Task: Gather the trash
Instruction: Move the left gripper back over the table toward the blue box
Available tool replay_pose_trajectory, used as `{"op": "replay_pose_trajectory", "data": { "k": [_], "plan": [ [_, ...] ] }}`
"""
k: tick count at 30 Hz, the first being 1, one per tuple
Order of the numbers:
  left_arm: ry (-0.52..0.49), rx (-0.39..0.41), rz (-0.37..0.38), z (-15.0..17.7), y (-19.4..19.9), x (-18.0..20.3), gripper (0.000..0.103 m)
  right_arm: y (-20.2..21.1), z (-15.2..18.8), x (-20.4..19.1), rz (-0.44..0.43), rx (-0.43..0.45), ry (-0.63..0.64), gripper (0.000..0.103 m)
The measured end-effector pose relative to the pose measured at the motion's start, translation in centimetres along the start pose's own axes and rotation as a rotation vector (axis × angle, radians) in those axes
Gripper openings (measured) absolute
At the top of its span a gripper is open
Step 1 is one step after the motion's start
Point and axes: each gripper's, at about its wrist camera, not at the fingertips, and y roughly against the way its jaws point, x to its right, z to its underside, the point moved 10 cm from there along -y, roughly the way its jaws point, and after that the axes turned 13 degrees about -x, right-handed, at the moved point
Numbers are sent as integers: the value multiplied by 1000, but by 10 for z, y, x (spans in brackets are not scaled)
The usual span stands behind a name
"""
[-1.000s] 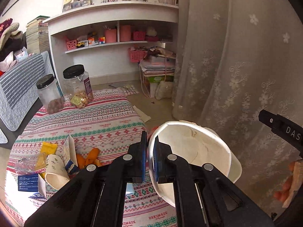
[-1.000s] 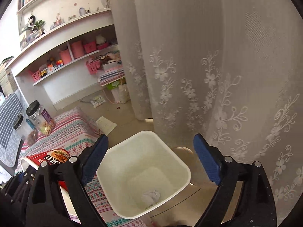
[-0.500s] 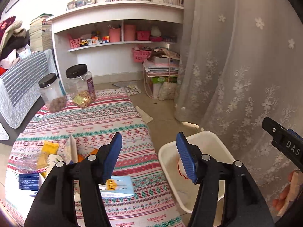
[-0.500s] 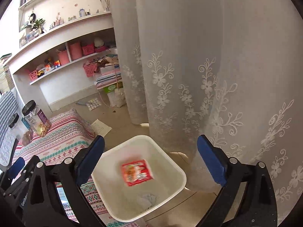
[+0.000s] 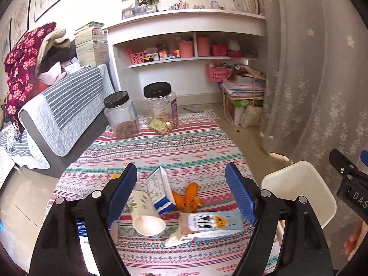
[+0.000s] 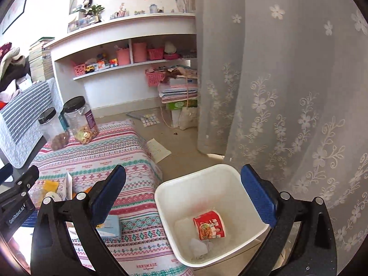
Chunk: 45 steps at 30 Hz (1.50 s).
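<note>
White plastic bin (image 6: 165, 197) beside the striped cloth-covered table (image 5: 184, 142), holding a red instant-noodle cup (image 6: 209, 227) and crumpled white tissue (image 6: 200, 247): part done. Left on the cloth: white paper cup (image 5: 145, 214), blue-and-white carton (image 5: 161, 189), orange peel (image 5: 188, 195), pale blue milk carton (image 5: 211, 224), perhaps more wrappers, hidden. Left gripper (image 5: 181, 193) spread wide, empty, above the litter; right gripper (image 6: 184, 197) likewise spread, empty, over the bin.

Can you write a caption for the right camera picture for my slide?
Open right tool above a white bin holding a red noodle cup.
</note>
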Motion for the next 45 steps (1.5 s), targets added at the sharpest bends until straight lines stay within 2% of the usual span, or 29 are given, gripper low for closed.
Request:
{"op": "replay_pose_trajectory", "data": {
  "k": [4,9,15,18,23,29,33,37,42,45],
  "plan": [
    [17,-4,-47,6,0,-35,82,2,4,-37,-45,7,54,96],
    [40,-24,-89,16,-4,-72,82,-3,11,-82,-71,4,129,96],
    [52,-74,-139,29,-16,-111,91,-10,22,-133,-113,-18,210,96],
    [61,-128,-162,39,-28,-134,93,-14,28,-151,-119,-25,237,96],
    [53,-266,-175,63,-56,-165,94,-23,36,-172,-127,-57,277,96],
    [133,-474,-85,97,-88,-202,94,-29,44,-190,-138,-86,318,96],
    [168,-581,-28,118,-105,-208,94,-33,47,-198,-158,-110,328,96],
    [164,-649,30,130,-118,-201,96,-37,51,-206,-172,-135,345,96],
    [192,-689,84,137,-127,-194,96,-38,53,-209,-177,-145,359,96],
    [178,-696,77,135,-129,-188,96,-39,54,-209,-180,-152,359,96]
  ]
}}
